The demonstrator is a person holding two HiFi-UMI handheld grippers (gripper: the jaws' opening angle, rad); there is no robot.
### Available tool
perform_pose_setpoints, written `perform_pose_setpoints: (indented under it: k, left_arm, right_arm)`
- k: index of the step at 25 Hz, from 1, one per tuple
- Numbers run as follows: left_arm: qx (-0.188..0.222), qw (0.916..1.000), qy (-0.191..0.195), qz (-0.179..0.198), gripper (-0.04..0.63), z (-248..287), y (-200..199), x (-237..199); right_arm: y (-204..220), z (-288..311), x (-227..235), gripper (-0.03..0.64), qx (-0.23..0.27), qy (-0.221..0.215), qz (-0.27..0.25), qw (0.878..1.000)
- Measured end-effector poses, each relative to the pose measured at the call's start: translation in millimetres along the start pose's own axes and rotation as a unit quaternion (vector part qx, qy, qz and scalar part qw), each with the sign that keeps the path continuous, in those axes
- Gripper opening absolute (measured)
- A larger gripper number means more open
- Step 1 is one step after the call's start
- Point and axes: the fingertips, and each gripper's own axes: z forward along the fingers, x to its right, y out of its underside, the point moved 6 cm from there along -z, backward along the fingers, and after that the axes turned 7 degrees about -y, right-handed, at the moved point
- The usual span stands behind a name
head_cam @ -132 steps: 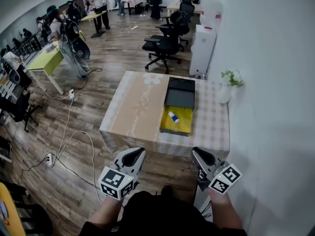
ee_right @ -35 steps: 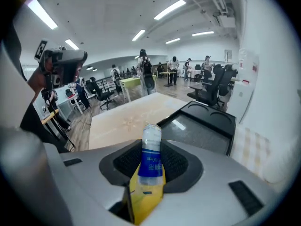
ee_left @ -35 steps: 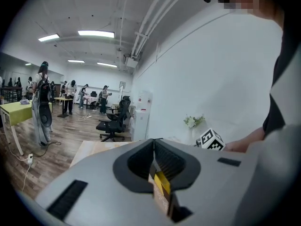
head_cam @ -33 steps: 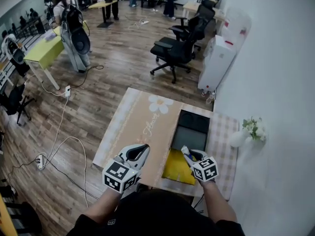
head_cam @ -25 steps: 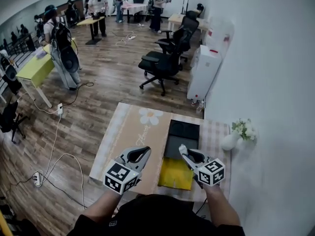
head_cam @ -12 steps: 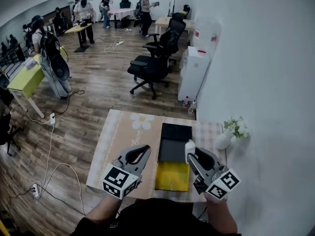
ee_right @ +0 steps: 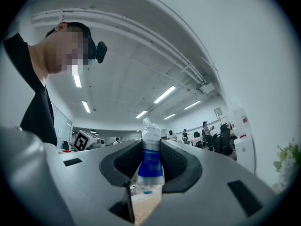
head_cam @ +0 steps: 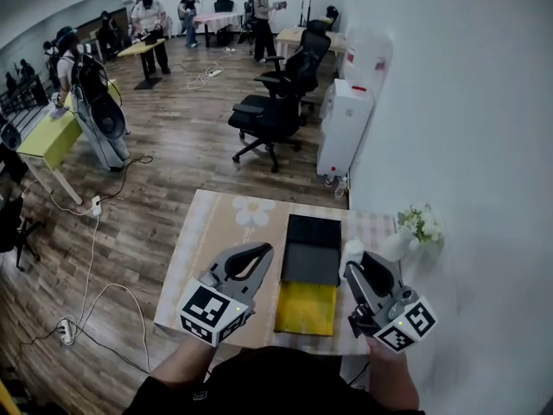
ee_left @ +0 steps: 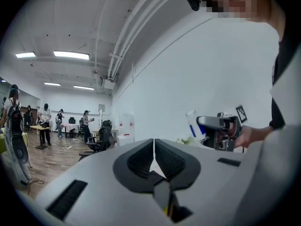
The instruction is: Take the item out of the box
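Clamps the bottle (ee_right: 151, 155) in the right gripper (ee_right: 151, 147): pads pressed on both sides at the blue label, white top poking past the tips toward the ceiling lights (ee_right: 164, 94). In the head view, holds it outside the box (head_cam: 308, 308), raised at 3 o'clock of the lid (head_cam: 313, 247) and just at 9 o'clock of the vase (head_cam: 399, 245), with the marker cube at 5 o'clock of the bottle. Cannot tell from any view whether it touches the cloth below.

Holds the left gripper (head_cam: 264, 251) at 9 o'clock of the box, over the tan part of the table (head_cam: 216, 249), jaws closed tip to tip and aimed toward 1 o'clock. From the left gripper view, sees the other tool and its bottle at 2 o'clock, against the white wall (ee_left: 188, 69).

On the table's 3 o'clock half, box lying open: yellow tray at 6 o'clock, black lid touching it at 12 o'clock. Flowers in the vase at the table's 2 o'clock corner, by the wall.

Beyond the table, at 12 o'clock, a black chair (head_cam: 270, 111); at 1 o'clock, a white cabinet (head_cam: 344, 128). At 10 o'clock, a green desk (head_cam: 54, 137) with a cable (head_cam: 91, 249) trailing over the wood floor. At 11 o'clock, far off, people (head_cam: 151, 15) standing at tables.
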Motion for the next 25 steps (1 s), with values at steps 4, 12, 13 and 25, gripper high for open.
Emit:
perform_pose_setpoints:
  k: [4,12,13,25]
  left_arm:
    - [-0.007,0.9999,-0.004,-0.008,0.020,-2,3,3]
    - [-0.011,0.9998,0.002,-0.014,0.020,3,11,9]
    - [-0.011,0.9998,0.001,-0.015,0.020,3,11,9]
    - [-0.020,0.9995,-0.003,-0.022,0.020,0,21,7]
  right_arm:
    - [9,2,-5,0.123,0.000,0.000,0.008,1.000]
    - [20,2,-9,0.123,-0.013,-0.002,0.004,1.000]
    - [20,1,-8,0.122,-0.014,-0.001,0.005,1.000]
    - [28,2,-5,0.121,-0.032,0.004,0.002,0.999]
